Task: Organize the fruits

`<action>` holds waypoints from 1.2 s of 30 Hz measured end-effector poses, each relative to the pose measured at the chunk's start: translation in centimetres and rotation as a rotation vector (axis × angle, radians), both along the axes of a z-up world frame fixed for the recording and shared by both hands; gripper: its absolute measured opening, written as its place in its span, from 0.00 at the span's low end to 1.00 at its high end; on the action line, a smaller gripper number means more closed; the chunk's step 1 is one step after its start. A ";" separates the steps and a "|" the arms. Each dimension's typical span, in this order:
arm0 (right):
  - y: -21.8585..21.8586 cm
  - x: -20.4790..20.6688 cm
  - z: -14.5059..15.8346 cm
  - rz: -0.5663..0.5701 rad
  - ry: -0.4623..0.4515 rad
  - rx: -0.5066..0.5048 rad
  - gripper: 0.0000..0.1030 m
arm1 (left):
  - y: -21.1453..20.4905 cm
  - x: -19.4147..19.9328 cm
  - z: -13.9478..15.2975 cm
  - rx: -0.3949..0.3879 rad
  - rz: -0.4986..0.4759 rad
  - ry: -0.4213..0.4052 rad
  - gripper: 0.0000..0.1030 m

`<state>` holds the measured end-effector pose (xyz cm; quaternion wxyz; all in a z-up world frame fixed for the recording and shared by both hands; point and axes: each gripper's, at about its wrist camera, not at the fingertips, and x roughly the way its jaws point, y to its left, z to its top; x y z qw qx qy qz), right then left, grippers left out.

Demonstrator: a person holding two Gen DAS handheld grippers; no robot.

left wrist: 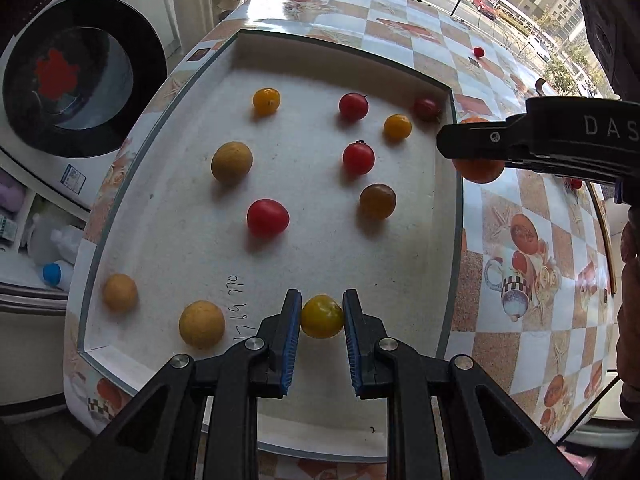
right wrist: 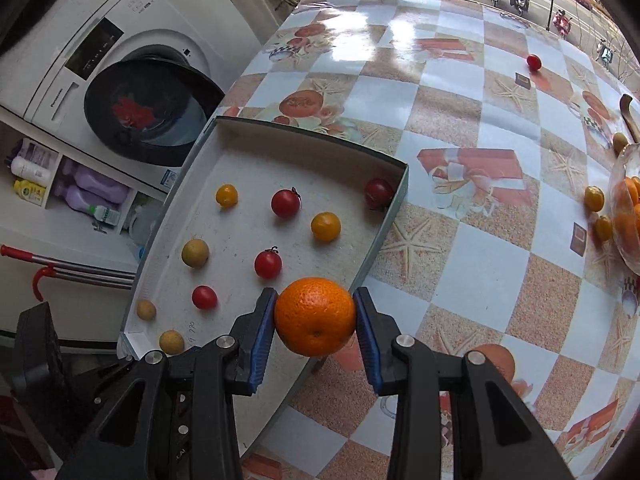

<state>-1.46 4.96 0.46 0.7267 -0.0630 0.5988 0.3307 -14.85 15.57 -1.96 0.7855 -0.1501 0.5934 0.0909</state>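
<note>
- The surface (right wrist: 460, 92), covered in a checkered cloth with fruit prints, carries everything; a few fruits lie loose on it, including a small red tomato (right wrist: 533, 62) far off near the window side.
- The white tray (left wrist: 448, 216) sits at the surface's edge nearest the washing machine (right wrist: 100, 60) and serves as the collecting place: red and yellow cherry tomatoes and tan round fruits lie spread across its floor, apart from each other.
- A glass bowl (right wrist: 624, 184) at the far right holds more oranges, likely the source.
- The right gripper (right wrist: 315, 316) has its jaws clamped on an orange (right wrist: 315, 316), carried above the tray's right wall, presumably for dropping in.
- The left gripper (left wrist: 322, 317) pinches a yellow tomato (left wrist: 322, 317) in narrow jaws over the tray's near end, probably to set it down.
</note>
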 end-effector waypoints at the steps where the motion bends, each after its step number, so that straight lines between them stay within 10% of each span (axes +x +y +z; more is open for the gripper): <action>1: 0.5 0.2 -0.3 0.010 -0.004 -0.013 0.41 | 0.0 0.1 -0.2 0.000 0.000 0.004 0.22; 21: 4.2 0.4 -2.9 0.155 -0.046 -0.102 0.41 | -1.7 1.6 -1.5 0.078 -0.046 0.049 0.24; 23: 4.1 0.4 -2.8 0.154 -0.035 -0.095 0.42 | -1.8 1.7 -1.5 0.082 -0.051 0.052 0.38; 25: 4.0 0.3 -2.5 0.153 -0.038 -0.083 0.44 | -2.0 1.6 -1.1 0.125 -0.038 0.039 0.76; 36: 1.8 -0.9 0.4 0.080 -0.033 -0.065 0.73 | -2.4 1.6 0.0 0.080 -0.035 0.067 0.79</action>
